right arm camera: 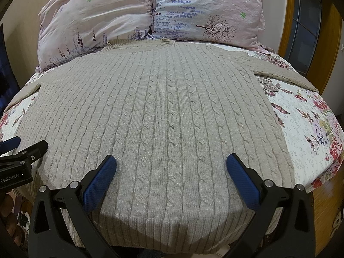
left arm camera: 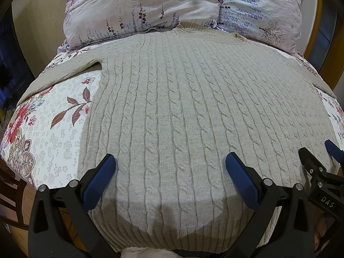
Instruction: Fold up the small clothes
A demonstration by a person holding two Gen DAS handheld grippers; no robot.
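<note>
left gripper (left arm camera: 171,164) spread wide, holding nothing, above sweater hem. right gripper (right arm camera: 171,165) likewise spread, empty, just beside it. beige cable-knit sweater (left arm camera: 182,99) flat on floral bedspread (left arm camera: 60,124), sleeves out. collar touches pillows (right arm camera: 150,10) beyond.

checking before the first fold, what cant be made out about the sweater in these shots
- Sweater hem: both views, hidden over the bed's near edge behind the open left gripper and open right gripper.
- Sleeve ends: cut off at the frame sides.
- Collar: partly tucked against the pillows.
</note>
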